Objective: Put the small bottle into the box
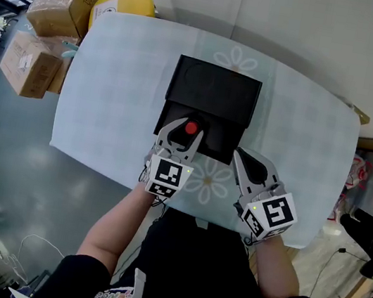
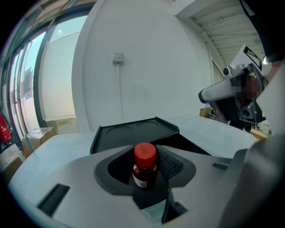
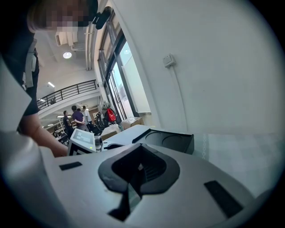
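Note:
A small brown bottle with a red cap [image 1: 191,128] stands upright between the jaws of my left gripper [image 1: 188,132], which is shut on it. In the left gripper view the bottle [image 2: 144,167] sits in the notch of the jaws, over the front part of the open black box [image 1: 225,143]. The box's lid [image 1: 215,89] lies flat behind it, with two round recesses [image 2: 133,132]. My right gripper [image 1: 240,158] hangs just right of the box's front corner, shut and holding nothing [image 3: 136,178].
The box rests on a table with a pale flowered cloth [image 1: 110,96]. Cardboard boxes [image 1: 58,4] and a yellow one [image 1: 123,1] stand off the table's far left corner. A wall runs behind the table. People stand far off in the right gripper view [image 3: 78,118].

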Tool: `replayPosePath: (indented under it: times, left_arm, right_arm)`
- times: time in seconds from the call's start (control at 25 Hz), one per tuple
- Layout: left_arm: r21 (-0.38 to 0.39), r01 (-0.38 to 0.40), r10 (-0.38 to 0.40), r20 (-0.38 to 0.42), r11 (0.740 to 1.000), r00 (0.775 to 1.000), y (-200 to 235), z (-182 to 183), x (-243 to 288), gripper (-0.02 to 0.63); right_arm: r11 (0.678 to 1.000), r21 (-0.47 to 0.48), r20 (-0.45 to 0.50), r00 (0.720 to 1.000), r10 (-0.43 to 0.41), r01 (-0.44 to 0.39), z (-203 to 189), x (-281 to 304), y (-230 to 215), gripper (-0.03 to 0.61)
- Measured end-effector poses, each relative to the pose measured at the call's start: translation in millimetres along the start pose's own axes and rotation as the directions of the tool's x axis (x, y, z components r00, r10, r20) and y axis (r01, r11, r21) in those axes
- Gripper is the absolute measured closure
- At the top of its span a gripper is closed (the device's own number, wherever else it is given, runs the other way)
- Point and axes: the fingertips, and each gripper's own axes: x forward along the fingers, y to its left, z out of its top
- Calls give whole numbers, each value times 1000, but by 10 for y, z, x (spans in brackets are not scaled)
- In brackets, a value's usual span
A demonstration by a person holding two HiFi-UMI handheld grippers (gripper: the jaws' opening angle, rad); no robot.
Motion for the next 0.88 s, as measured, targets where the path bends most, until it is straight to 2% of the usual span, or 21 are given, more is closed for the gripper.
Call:
replayPosePath:
  times: [0.36, 0.64, 0.76, 0.88]
  left_arm:
    - [-34, -112, 115, 88, 993, 989, -53, 293, -354, 460]
    - [-70, -180, 188, 142, 981, 972, -391, 589, -837, 462]
    - [-71, -193, 201, 150, 979, 968, -647, 676, -1057, 483]
    - [-69, -213, 221, 164, 975, 961, -933, 760, -1295, 556]
  right_arm:
    - [998, -41, 28, 999, 43, -42, 113, -307, 83, 569]
    - [990, -98, 67, 992, 107, -101, 247, -672, 191, 569]
    - [985, -119, 82, 987, 139, -128, 267, -870, 266, 569]
    - [975, -147, 99, 979, 179, -164, 272, -1080, 366, 569]
